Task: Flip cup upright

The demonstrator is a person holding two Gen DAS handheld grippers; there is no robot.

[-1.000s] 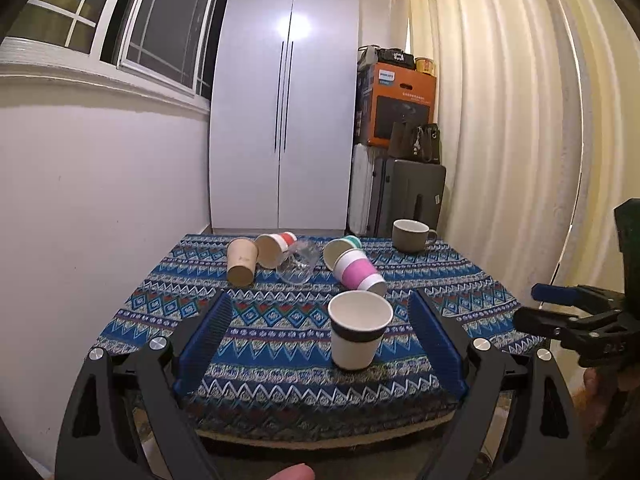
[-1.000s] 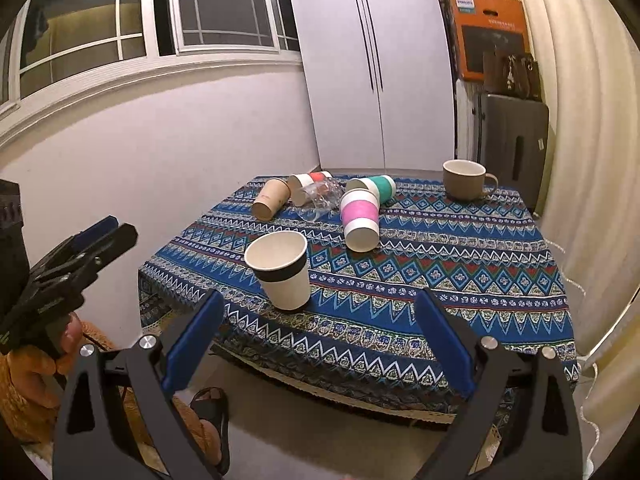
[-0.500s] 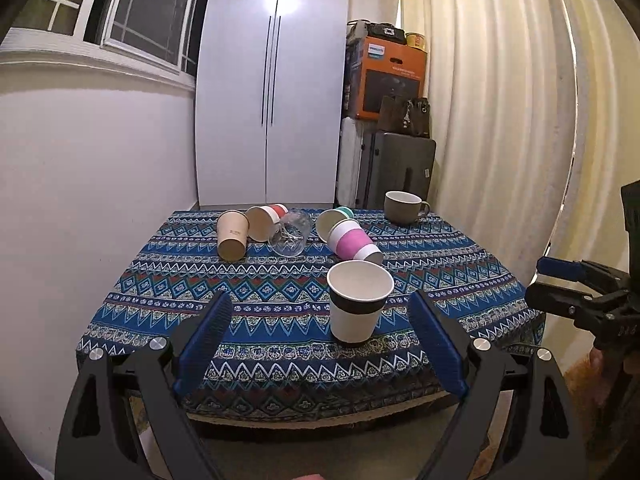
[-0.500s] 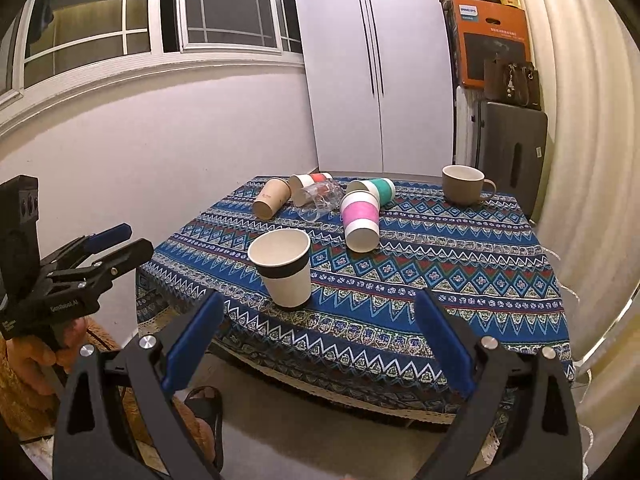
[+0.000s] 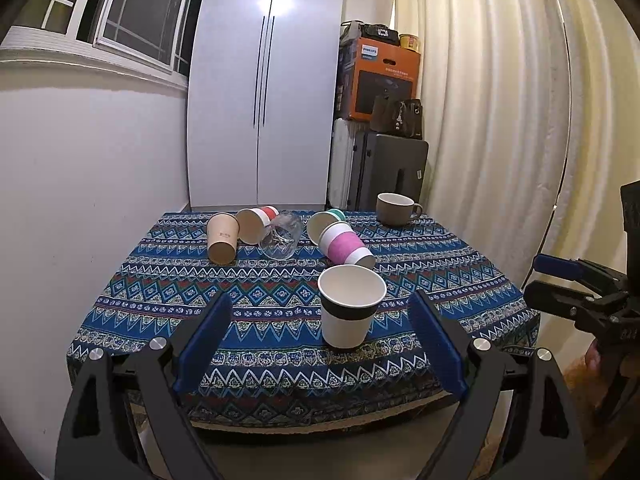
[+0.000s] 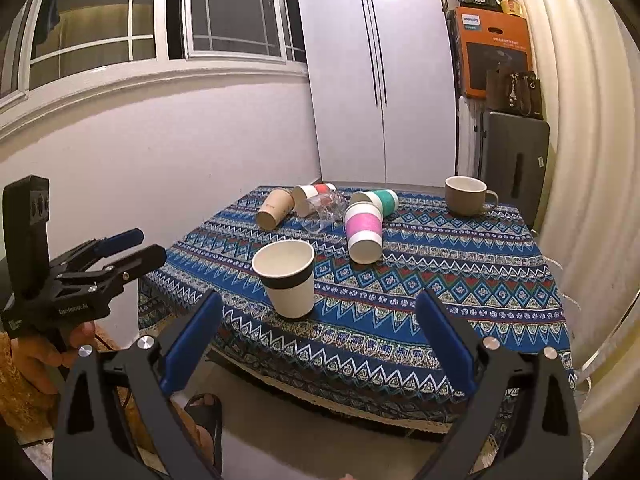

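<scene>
A white paper cup with a black band [image 5: 351, 306] stands upright near the table's front edge; it also shows in the right wrist view [image 6: 287, 277]. Behind it several cups lie on their sides: a pink-banded one [image 5: 346, 246], a teal one [image 5: 325, 220], a clear plastic one [image 5: 282, 236], a red-banded one [image 5: 256, 222] and a brown one [image 5: 221, 239]. My left gripper [image 5: 320, 336] is open and empty, held back from the table's front edge. My right gripper [image 6: 316, 334] is open and empty, also off the table.
A grey mug [image 5: 396, 209] stands upright at the table's back right. The table has a blue patterned cloth [image 5: 256, 300]. A white wall is on the left, a white wardrobe [image 5: 264, 92] behind, a suitcase [image 5: 394, 172] and curtain on the right.
Both grippers have drawn back and risen from the table, so the table looks smaller and farther. The cups have not moved.
</scene>
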